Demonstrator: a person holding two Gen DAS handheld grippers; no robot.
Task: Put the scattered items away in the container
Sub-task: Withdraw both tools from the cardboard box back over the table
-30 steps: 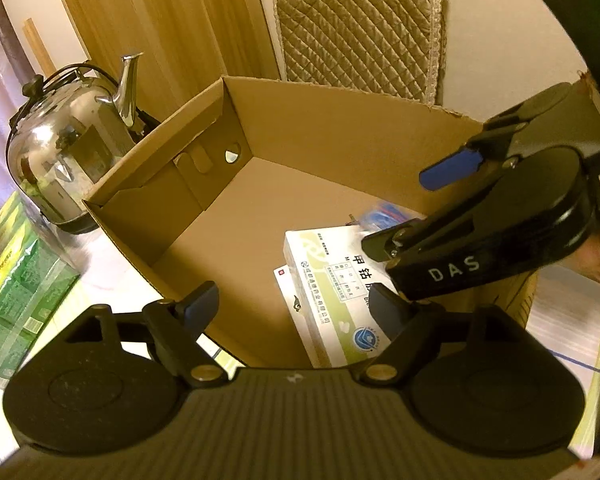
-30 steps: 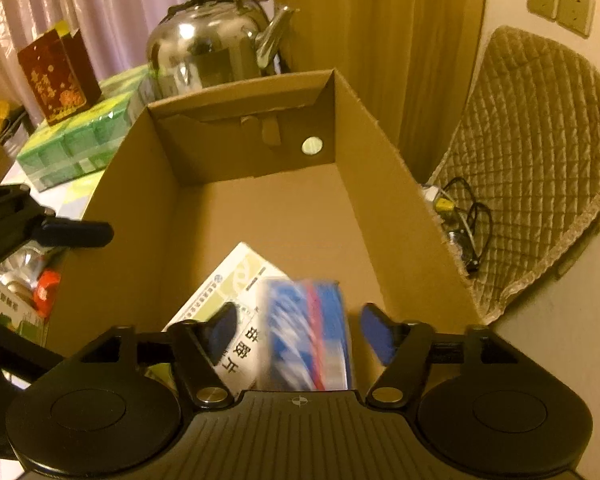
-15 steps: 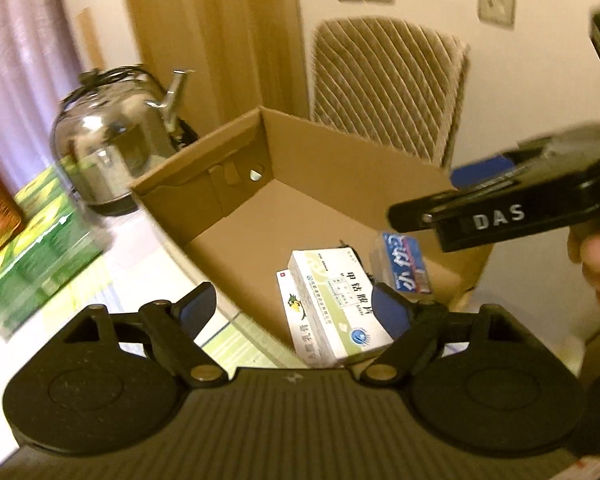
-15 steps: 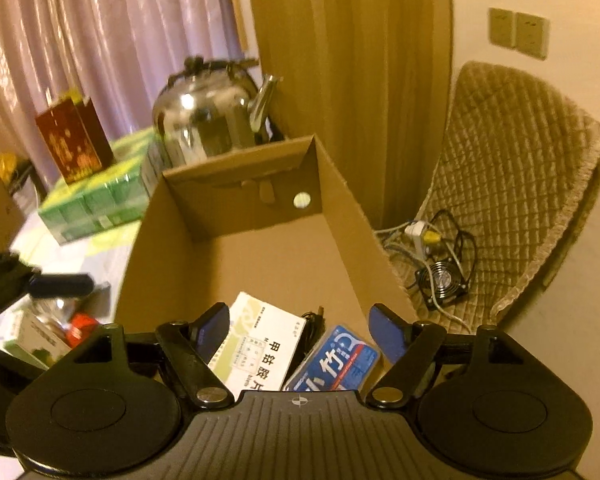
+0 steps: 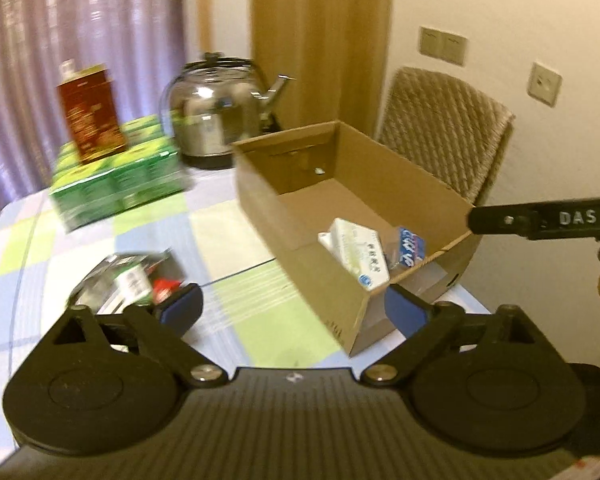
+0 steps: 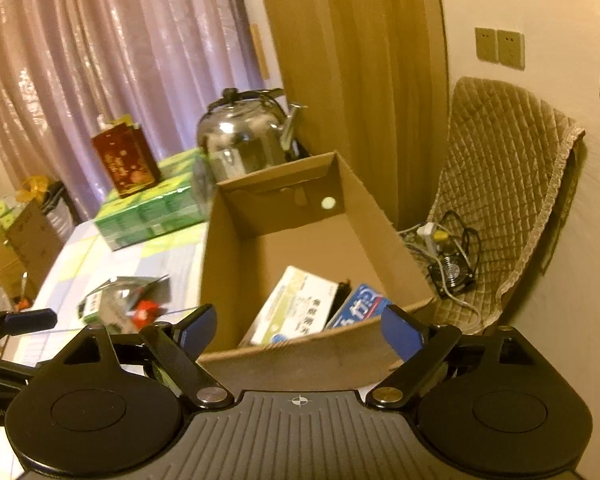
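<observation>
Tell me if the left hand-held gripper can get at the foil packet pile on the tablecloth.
Probably yes: the left hand-held gripper is open and empty, and the foil packet pile lies uncovered just ahead, left of the cardboard box.

One open brown cardboard box [image 6: 380, 248] holds two cartons: one white-and-green medicine carton [image 6: 296, 306] and one blue toothpaste carton [image 6: 360, 308]. One shiny steel kettle [image 6: 248, 136], one dark red carton [image 6: 124, 160], one stack of green packs [image 6: 152, 208] and one heap of crinkled packets [image 6: 124, 300] stand outside it.

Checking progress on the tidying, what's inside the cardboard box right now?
Inside the cardboard box: a white medicine carton, a blue packet, something dark wedged between them. The near wall hides their lower ends.
</observation>
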